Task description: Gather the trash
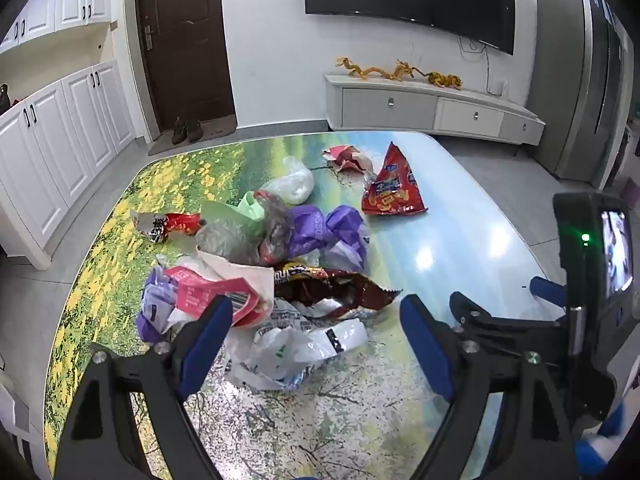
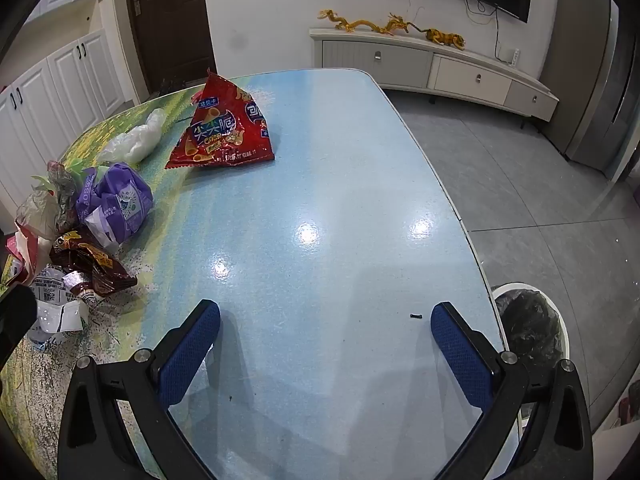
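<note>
A heap of trash lies on the printed table (image 1: 460, 220): a white plastic bag (image 1: 304, 348), a dark red foil wrapper (image 1: 336, 288), a pink carton (image 1: 216, 292), a purple wrapper (image 1: 320, 232) and a grey bag (image 1: 232, 236). My left gripper (image 1: 316, 312) hangs open just above the white bag and foil wrapper, holding nothing. Farther back lies a red snack bag (image 1: 394, 186) (image 2: 224, 128). My right gripper (image 2: 326, 320) stands wide open over the bare blue table (image 2: 320, 200), empty. The purple wrapper (image 2: 120, 200) and foil wrapper (image 2: 92, 268) sit to its left.
A white bin with a black liner (image 2: 528, 324) stands on the floor just past the table's right edge. A torn red wrapper (image 1: 348, 156) and a clear bag (image 1: 294, 184) lie at the far side. The right gripper's body (image 1: 592, 280) shows at the left view's right edge.
</note>
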A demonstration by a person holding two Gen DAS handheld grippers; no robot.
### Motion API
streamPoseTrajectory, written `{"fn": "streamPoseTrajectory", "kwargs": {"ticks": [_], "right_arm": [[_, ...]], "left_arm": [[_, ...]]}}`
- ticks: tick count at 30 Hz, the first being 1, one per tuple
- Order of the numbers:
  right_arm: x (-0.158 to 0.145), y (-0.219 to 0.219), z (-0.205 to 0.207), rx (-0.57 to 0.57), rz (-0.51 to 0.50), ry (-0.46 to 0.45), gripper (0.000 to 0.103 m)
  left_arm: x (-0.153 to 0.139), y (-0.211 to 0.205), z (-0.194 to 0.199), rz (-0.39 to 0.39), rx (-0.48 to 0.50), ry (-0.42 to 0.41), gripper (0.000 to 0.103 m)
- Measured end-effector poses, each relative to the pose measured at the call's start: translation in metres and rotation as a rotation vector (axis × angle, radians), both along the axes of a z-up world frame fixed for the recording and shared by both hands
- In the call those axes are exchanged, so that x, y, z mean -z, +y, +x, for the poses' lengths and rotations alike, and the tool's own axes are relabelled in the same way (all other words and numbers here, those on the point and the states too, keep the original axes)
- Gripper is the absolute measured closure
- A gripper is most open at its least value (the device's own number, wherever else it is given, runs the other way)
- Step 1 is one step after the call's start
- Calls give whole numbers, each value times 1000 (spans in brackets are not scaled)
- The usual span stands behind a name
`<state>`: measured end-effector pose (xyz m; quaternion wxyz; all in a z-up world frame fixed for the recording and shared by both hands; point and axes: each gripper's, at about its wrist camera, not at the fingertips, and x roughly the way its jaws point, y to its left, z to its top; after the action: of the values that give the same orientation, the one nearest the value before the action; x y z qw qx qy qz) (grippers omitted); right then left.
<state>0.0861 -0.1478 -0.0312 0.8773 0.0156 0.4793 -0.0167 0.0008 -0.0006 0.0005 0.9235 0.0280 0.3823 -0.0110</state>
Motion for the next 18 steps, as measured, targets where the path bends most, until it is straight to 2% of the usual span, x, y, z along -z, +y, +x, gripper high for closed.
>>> {"fn": "streamPoseTrajectory", "kwargs": {"ticks": [2, 7, 11, 18], "right_arm": [[0, 0, -1, -1, -17, -14, 0], [0, -1, -9, -3, -22, -13, 0], [-14, -17, -22, 49, -8, -69, 0], [-27, -43, -43, 120, -51, -113, 0]], "left_arm": [[-1, 0, -5, -12, -3, -28, 18], [-6, 3, -12, -24, -19, -26, 18], [-6, 3, -16, -15, -25, -17, 18], [-10, -11, -20, -12, -12, -13, 18]]}}
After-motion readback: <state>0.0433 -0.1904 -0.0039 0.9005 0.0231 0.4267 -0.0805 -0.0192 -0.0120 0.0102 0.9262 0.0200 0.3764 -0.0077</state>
